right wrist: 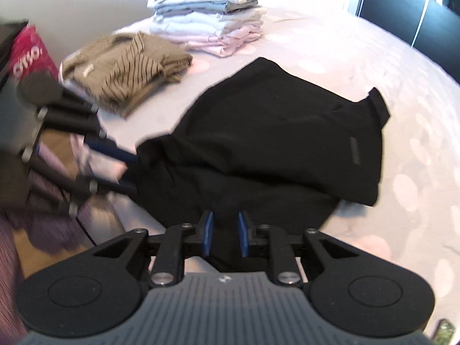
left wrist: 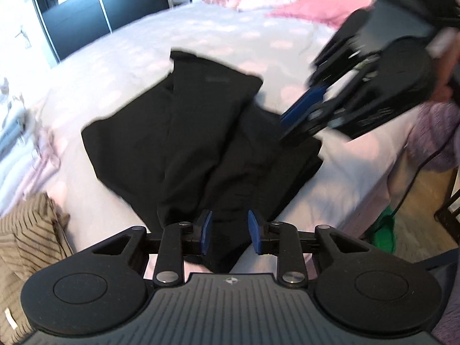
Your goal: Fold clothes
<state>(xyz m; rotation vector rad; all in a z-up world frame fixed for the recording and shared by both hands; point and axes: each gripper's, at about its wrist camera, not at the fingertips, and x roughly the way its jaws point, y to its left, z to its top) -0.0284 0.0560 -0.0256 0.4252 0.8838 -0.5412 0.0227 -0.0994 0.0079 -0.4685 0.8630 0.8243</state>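
- Black garment [left wrist: 201, 132]: partly folded, soft matte cloth, lying at the near edge of the bed [left wrist: 143, 43].
- Left gripper [left wrist: 230, 234]: jaws narrowly parted, blue pads over the garment's near hem; whether they touch it cannot be told.
- Right gripper [right wrist: 224, 234]: likewise narrowly parted above the garment, nothing visibly clamped.
- Bed: pale pink dotted cover.
- Striped brown garment [right wrist: 129, 66]: crumpled beside the black garment.
- Folded stack [right wrist: 207, 11]: pale clothes, beyond it.
- Dark wardrobe [left wrist: 86, 14]: behind the bed.

Motion blur is smearing the right tool [left wrist: 290, 128] in the left wrist view, hiding whether its pads are touching the black garment [left wrist: 184, 132]. The frame edge is cutting off the striped brown garment [left wrist: 26, 238].
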